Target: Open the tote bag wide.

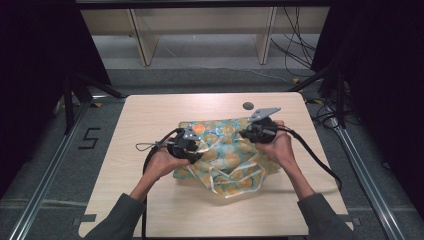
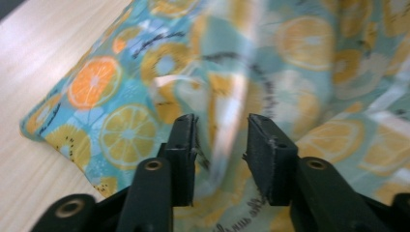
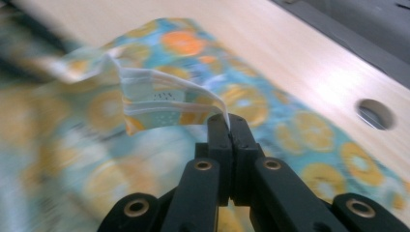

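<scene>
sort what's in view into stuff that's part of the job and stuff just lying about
Part of the job:
- citrus-print plastic bag
- right tongs, shut on the bag's white edge
- left tongs, open, bag film between the jaws

Just lying about:
- table with its cable hole
- wooden shelving behind
- loose cables on the floor

Left gripper (image 2: 220,145) parted, right gripper (image 3: 231,126) clamped.
</scene>
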The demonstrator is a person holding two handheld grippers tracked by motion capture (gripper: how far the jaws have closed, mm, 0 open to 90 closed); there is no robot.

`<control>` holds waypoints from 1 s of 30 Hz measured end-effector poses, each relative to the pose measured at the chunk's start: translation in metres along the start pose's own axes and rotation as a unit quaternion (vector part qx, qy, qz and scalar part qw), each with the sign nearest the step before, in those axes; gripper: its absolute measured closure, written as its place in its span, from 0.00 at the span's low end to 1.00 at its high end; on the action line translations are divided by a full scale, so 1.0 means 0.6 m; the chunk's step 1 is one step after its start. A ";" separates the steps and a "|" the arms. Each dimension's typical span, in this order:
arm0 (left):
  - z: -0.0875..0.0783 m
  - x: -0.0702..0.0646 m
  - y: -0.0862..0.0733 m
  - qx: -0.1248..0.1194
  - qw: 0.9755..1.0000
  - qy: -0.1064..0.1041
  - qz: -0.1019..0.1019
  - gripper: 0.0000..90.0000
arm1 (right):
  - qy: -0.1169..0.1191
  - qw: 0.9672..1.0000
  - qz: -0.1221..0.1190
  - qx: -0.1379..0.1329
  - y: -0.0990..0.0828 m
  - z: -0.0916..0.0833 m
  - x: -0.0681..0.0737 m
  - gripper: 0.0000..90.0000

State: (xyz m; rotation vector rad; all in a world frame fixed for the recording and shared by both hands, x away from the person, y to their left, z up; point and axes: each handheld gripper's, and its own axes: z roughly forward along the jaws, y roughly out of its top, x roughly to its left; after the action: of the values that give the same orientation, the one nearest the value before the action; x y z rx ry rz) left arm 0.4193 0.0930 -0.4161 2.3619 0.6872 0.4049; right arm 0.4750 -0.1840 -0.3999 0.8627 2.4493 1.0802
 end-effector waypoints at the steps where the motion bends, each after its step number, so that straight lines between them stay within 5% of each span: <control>1: -0.006 -0.013 0.002 -0.007 1.000 0.002 0.008 0.67 | -0.009 1.000 0.009 0.000 0.002 0.003 -0.008 1.00; 5: -0.014 -0.057 0.018 -0.012 0.999 -0.003 0.052 0.66 | -0.035 0.999 0.026 0.011 0.011 0.023 -0.037 1.00; 9: 0.027 -0.080 0.026 0.031 0.996 -0.007 0.089 0.66 | -0.051 0.996 0.046 0.056 0.011 0.049 -0.050 1.00; 12: 0.062 -0.083 0.024 0.063 0.995 -0.004 0.083 0.56 | -0.050 0.995 0.055 0.066 0.002 0.063 -0.059 1.00; 15: 0.090 -0.082 0.018 0.091 0.992 0.025 0.088 0.44 | -0.048 0.995 0.056 0.074 -0.007 0.066 -0.063 1.00; 19: 0.101 -0.075 0.013 0.092 0.988 0.044 0.113 0.61 | -0.038 0.995 0.065 0.066 -0.019 0.057 -0.066 0.94; 23: 0.087 -0.060 0.012 0.062 0.992 0.039 0.100 0.94 | -0.028 0.995 0.080 0.052 -0.027 0.031 -0.062 0.69; 26: 0.066 -0.049 0.014 0.027 0.997 0.026 0.073 0.99 | -0.015 0.997 0.067 0.024 -0.035 0.000 -0.050 0.59; 28: 0.053 -0.041 0.016 -0.003 0.999 0.015 0.046 0.99 | 0.007 0.996 0.086 0.026 -0.040 -0.034 -0.034 0.55; 30: 0.040 -0.035 0.017 -0.012 0.999 0.009 0.036 0.99 | 0.013 0.997 0.081 0.002 -0.051 -0.062 -0.018 0.51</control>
State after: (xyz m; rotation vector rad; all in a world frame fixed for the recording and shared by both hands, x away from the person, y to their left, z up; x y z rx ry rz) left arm 0.4167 0.0627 -0.4295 2.3674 0.6026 0.4651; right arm 0.4524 -0.2277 -0.3976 1.0701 2.4376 1.1480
